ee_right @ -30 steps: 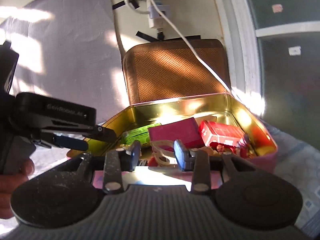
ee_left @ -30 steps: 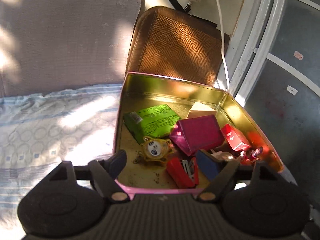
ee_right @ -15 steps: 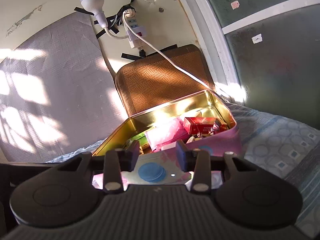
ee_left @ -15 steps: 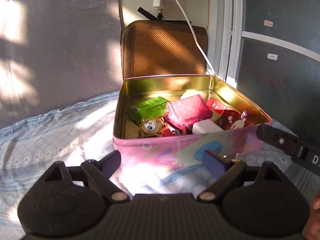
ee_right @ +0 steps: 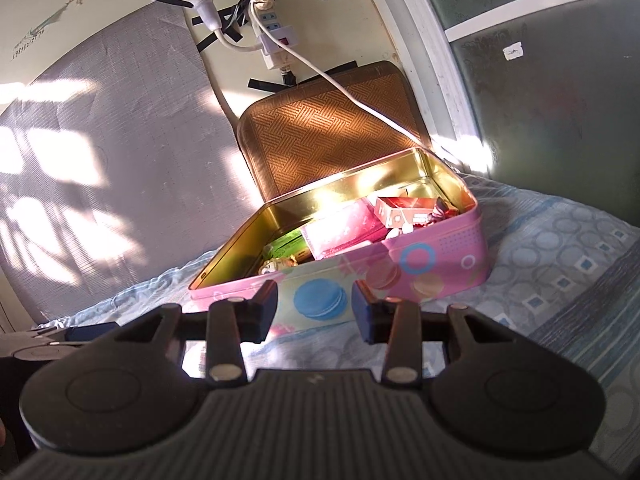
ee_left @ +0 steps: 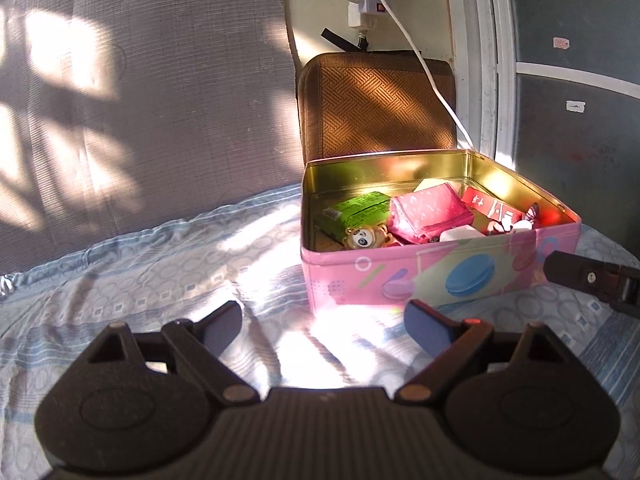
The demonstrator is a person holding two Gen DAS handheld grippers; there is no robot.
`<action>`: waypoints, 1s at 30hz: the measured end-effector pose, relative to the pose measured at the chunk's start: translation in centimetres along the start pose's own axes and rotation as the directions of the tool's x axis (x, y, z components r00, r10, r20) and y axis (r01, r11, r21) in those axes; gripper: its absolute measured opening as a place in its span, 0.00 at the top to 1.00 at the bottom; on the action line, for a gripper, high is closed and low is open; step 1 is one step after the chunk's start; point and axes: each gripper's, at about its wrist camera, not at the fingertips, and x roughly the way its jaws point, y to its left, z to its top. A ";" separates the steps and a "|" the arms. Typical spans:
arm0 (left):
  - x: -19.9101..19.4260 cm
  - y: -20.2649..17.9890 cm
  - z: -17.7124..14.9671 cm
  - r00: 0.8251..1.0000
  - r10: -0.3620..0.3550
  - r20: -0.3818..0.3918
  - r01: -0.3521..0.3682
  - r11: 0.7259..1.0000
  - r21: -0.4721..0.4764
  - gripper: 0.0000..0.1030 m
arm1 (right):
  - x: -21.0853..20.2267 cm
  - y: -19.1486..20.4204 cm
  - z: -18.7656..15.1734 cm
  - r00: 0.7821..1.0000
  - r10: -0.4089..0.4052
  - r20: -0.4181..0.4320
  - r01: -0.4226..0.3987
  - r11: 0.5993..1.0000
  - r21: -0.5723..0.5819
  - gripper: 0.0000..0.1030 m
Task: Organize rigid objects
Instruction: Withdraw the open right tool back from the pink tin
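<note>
While sunlight floods the patterned bedsheet (ee_left: 160,280), a pink tin (ee_left: 440,276) sits open toward the far right of the bed, its gold inside packed with a green packet (ee_left: 356,210), a pink pouch (ee_left: 428,212), a red carton (ee_left: 492,208) and a small panda charm (ee_left: 364,238). The left gripper (ee_left: 320,320) hangs near the tin with fingers spread wide and nothing between them. The right gripper (ee_right: 314,308) is partly apart, also empty. With the contents apparently all in, the sensible next step is finding and fitting a lid squarely, steadying the tin from both sides. The print on the packet and carton is too small to read; the tin shows only macaron drawings.
</note>
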 end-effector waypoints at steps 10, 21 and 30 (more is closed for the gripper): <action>-1.6 0.8 -0.2 0.999 0.028 0.037 -0.027 0.999 -0.022 0.00 | -0.9 1.2 -0.3 1.000 0.018 -0.004 -0.018 0.999 -0.030 0.56; -2.2 0.5 -0.8 0.997 0.071 0.009 -0.071 0.997 0.002 0.00 | -1.7 1.9 -0.7 0.999 0.036 -0.013 -0.036 0.999 -0.036 0.53; -2.3 0.3 -1.0 0.993 0.116 0.012 -0.116 0.993 0.005 0.00 | -1.6 1.5 -1.0 0.998 0.043 -0.038 -0.044 0.999 -0.029 0.52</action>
